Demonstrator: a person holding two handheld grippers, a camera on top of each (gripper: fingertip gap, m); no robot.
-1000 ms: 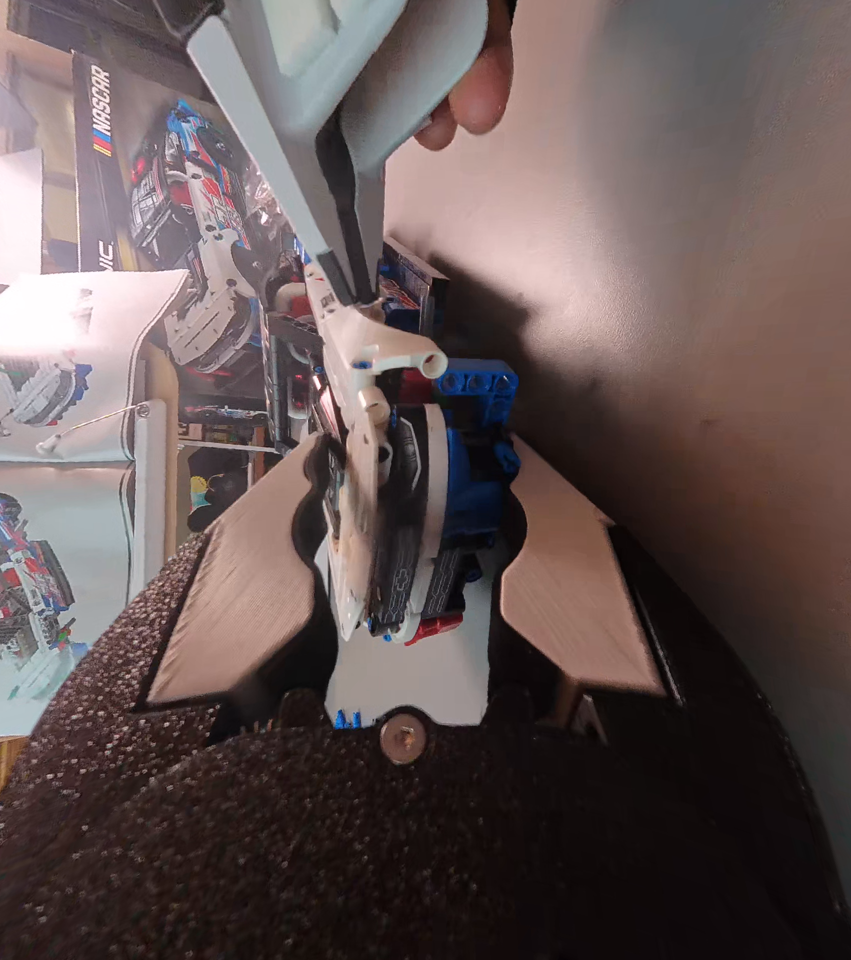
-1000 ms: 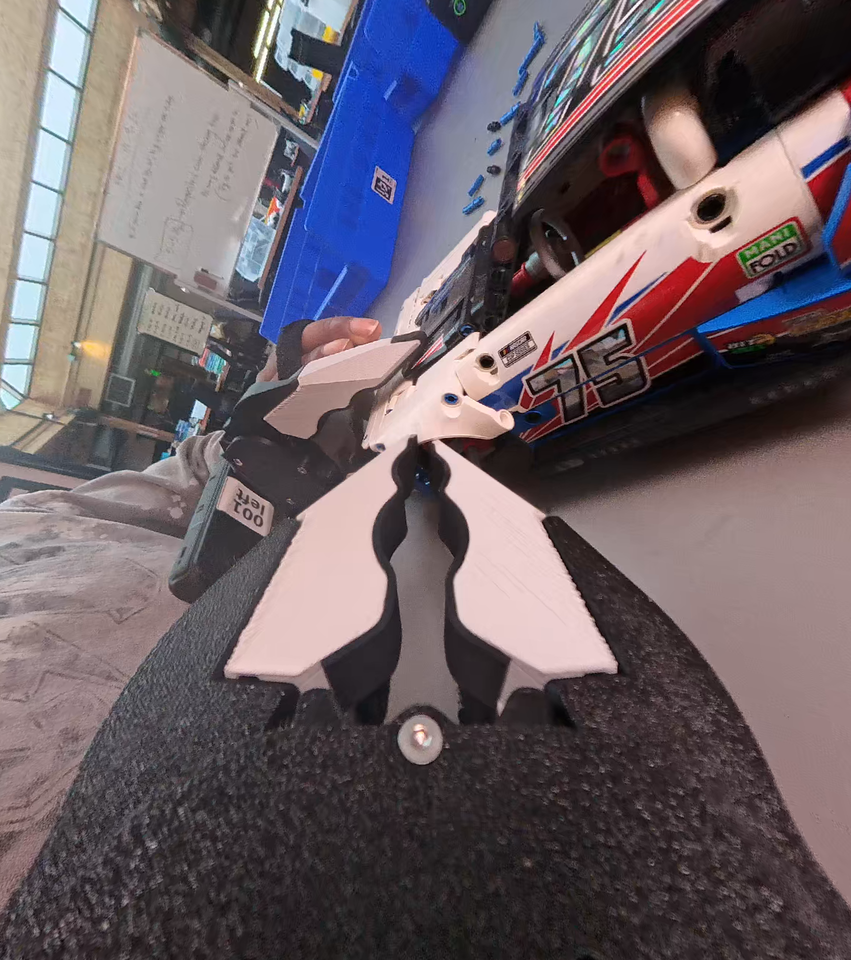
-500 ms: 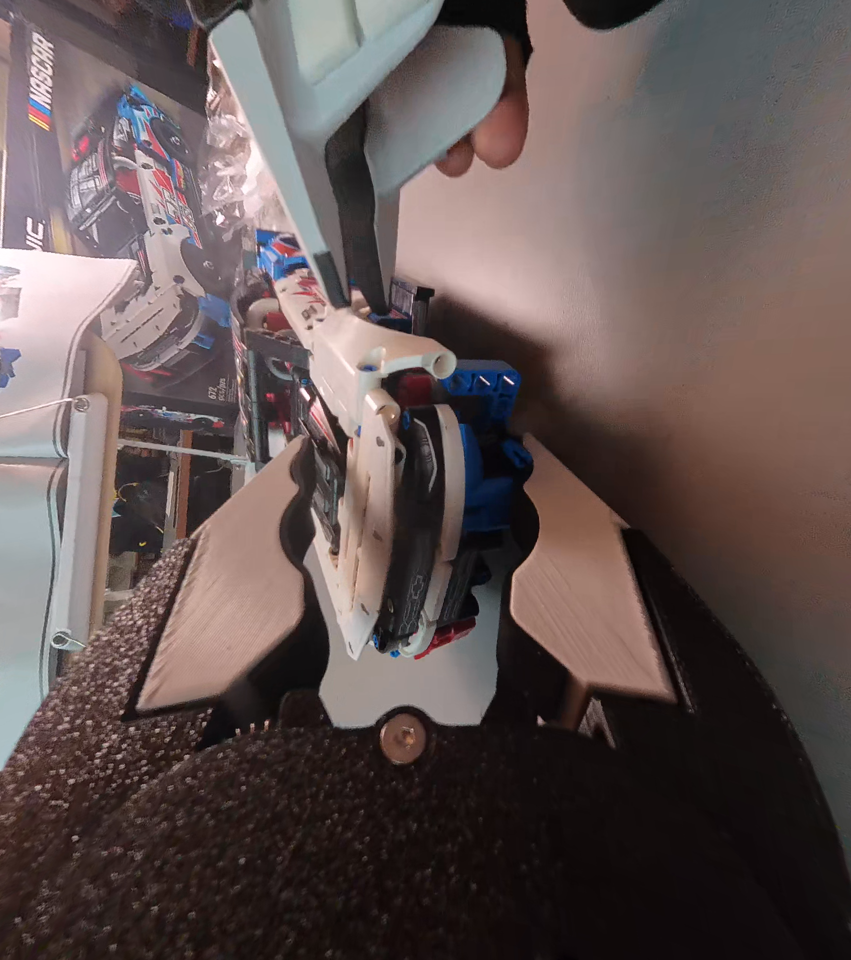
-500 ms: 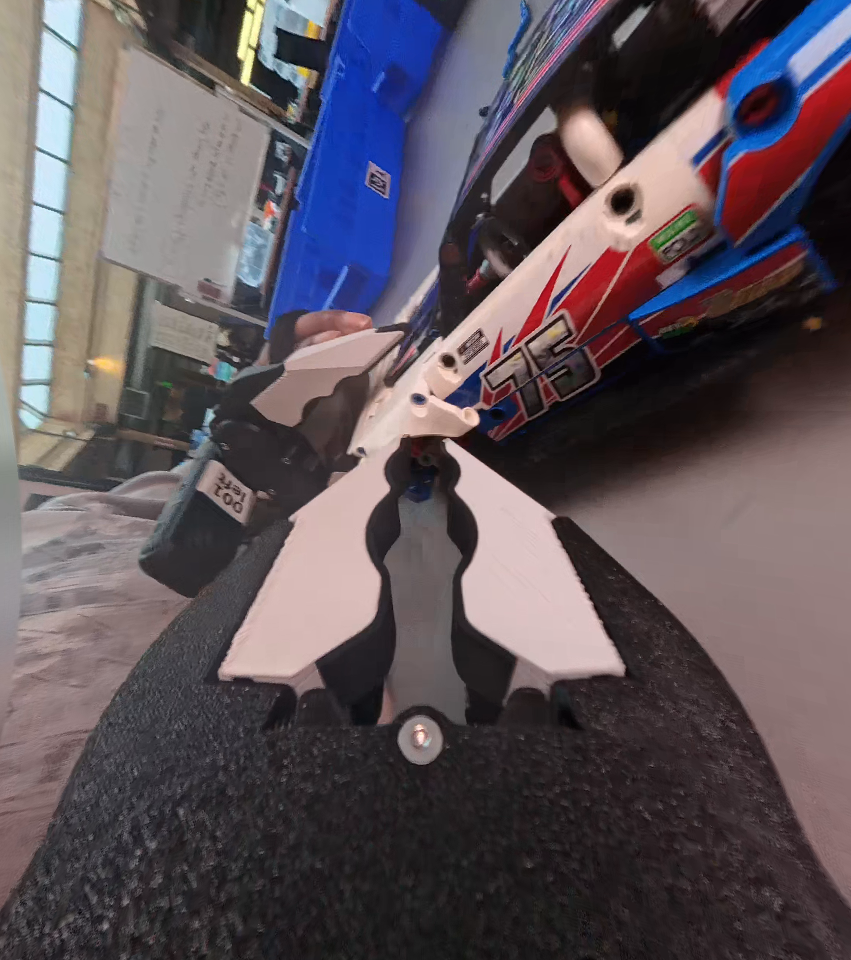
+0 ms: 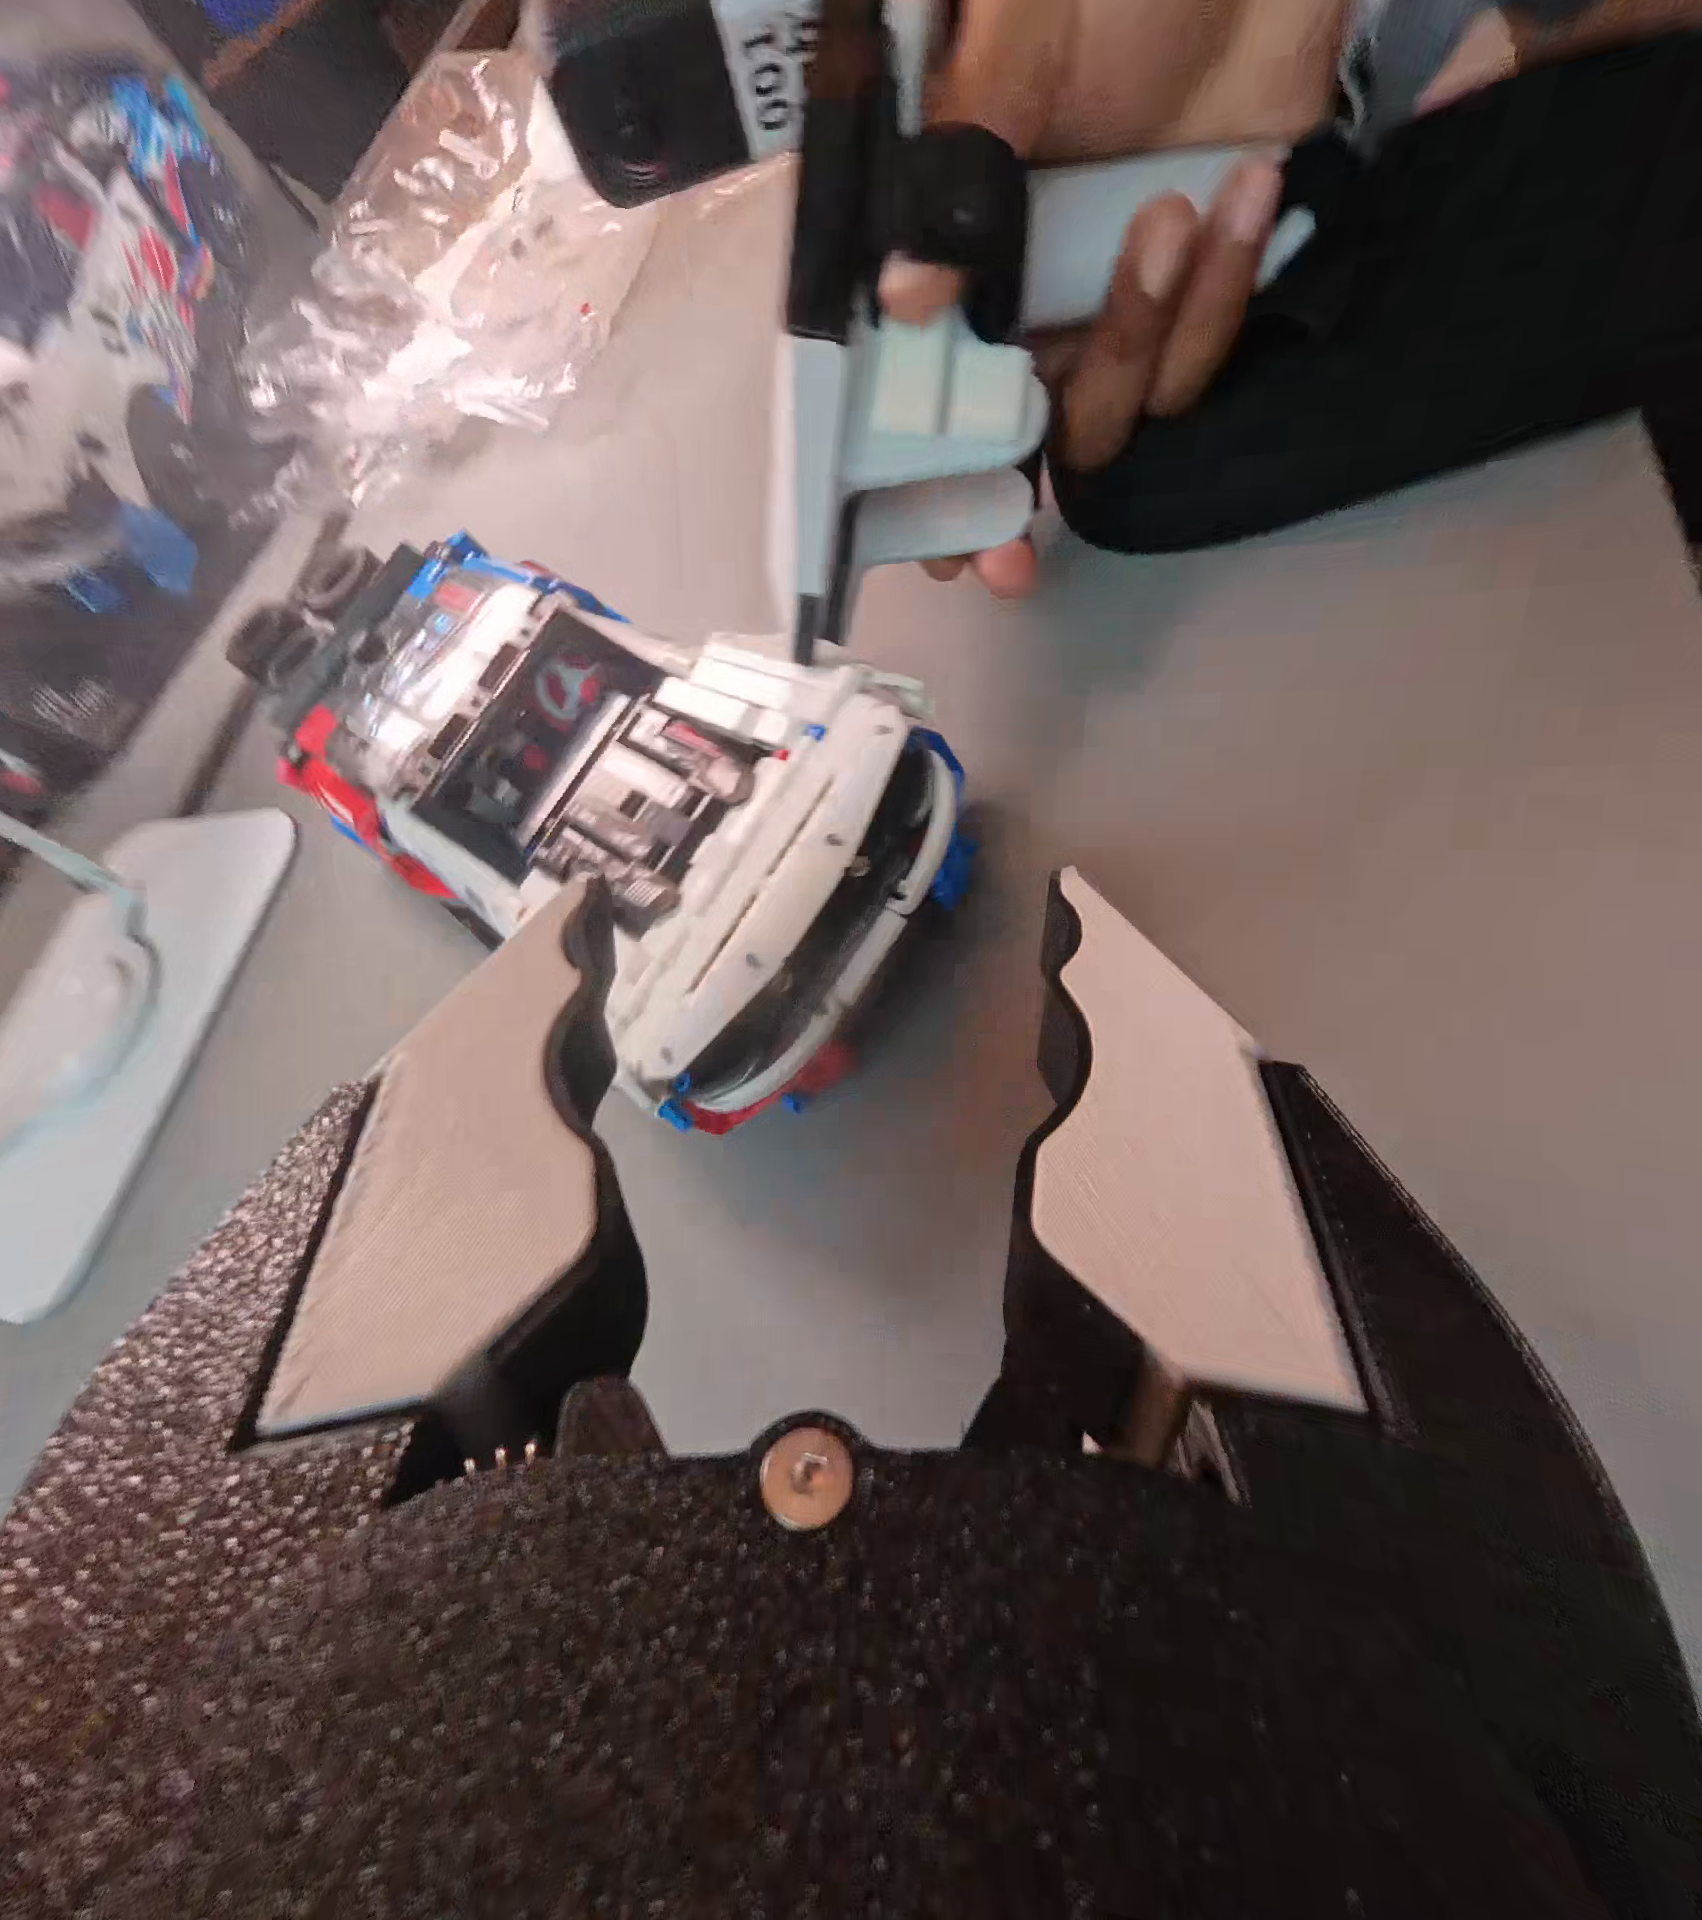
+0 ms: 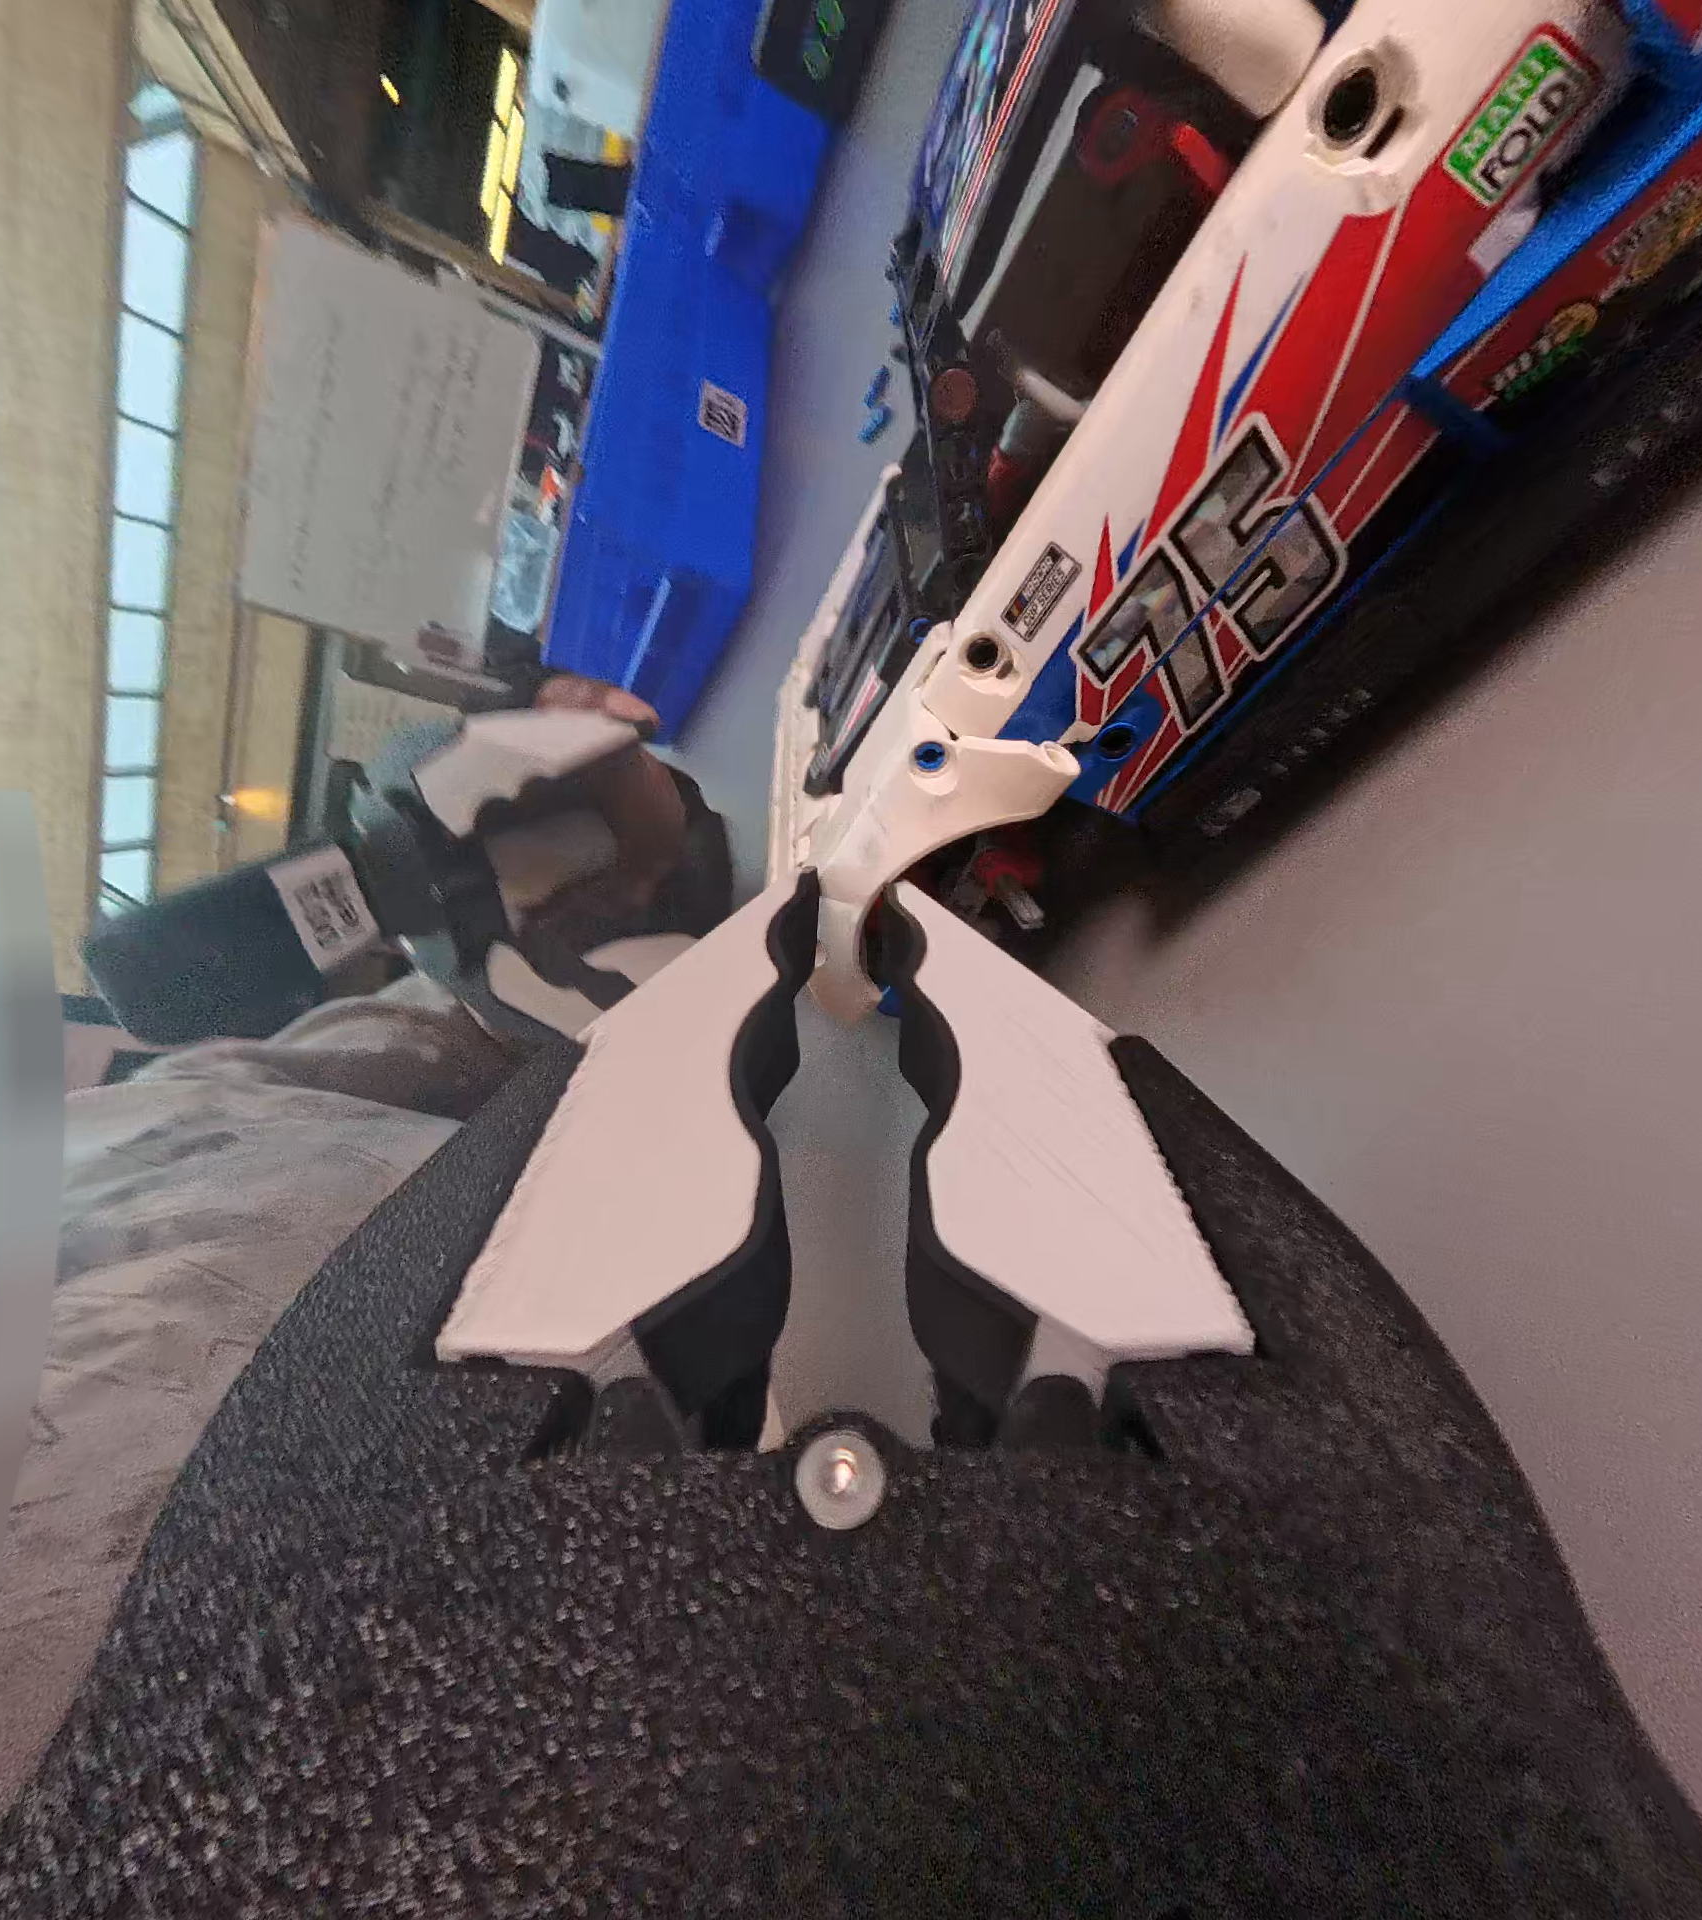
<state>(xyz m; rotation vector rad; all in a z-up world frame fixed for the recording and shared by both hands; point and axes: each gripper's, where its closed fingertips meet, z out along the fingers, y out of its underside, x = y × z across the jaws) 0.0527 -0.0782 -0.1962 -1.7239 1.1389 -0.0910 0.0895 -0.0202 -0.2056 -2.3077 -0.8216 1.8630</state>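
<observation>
The left gripper (image 5: pixel 826 1018) is hovering with jaws wide apart and empty; the car (image 5: pixel 618 821) is sitting on the bench (image 5: pixel 1346 935) at 11 o'clock, its nose lying between the jaw tips without clear contact. The right gripper (image 6: pixel 852 925) is pinching the white fender panel (image 6: pixel 930 821) on the car's side, jaws nearly closed on it. Judgement: the car is looking light, rigid yet brittle at its clipped joints; the solid body sides are offering safer hold than thin panels
</observation>
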